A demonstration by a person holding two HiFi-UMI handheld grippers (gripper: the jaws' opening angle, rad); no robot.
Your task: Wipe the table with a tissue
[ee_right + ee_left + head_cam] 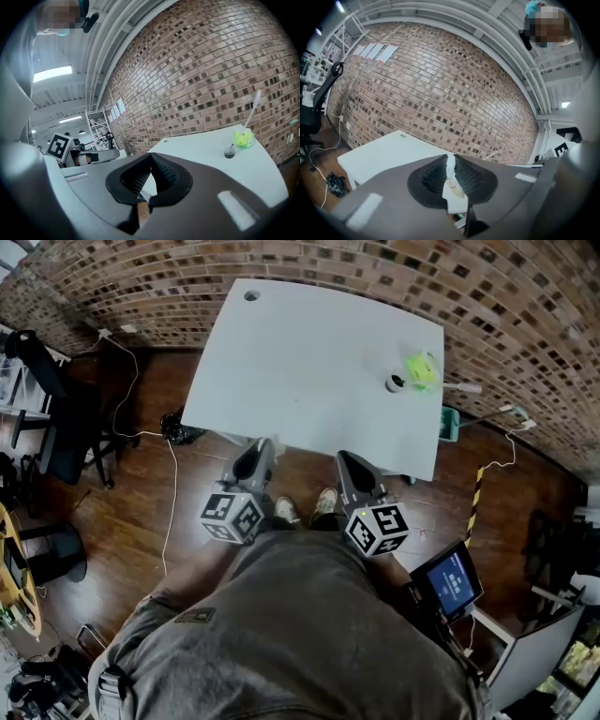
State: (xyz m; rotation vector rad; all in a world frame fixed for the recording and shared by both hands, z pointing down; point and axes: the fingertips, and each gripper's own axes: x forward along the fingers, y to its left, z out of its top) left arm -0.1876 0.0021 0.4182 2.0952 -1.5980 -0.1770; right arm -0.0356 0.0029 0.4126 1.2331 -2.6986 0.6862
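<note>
The white table (291, 362) stands ahead of me against a brick wall. Both grippers hang low by my body, short of its near edge. My left gripper (265, 446) is shut on a thin strip of white tissue (451, 164), which pokes up between its ribbed pads (436, 177). My right gripper (345, 458) has its jaws together at the tips, and nothing shows between them in the right gripper view (150, 158). At the table's far right sit a yellow-green crumpled object (421, 370) and a small dark cup (395, 383).
A white stick (461, 387) lies by the yellow-green object. A cable hole (251, 295) marks the table's far left corner. An office chair (56, 427), cables and a black bundle (178, 430) are on the floor to the left; a lit screen (450, 579) stands to the right.
</note>
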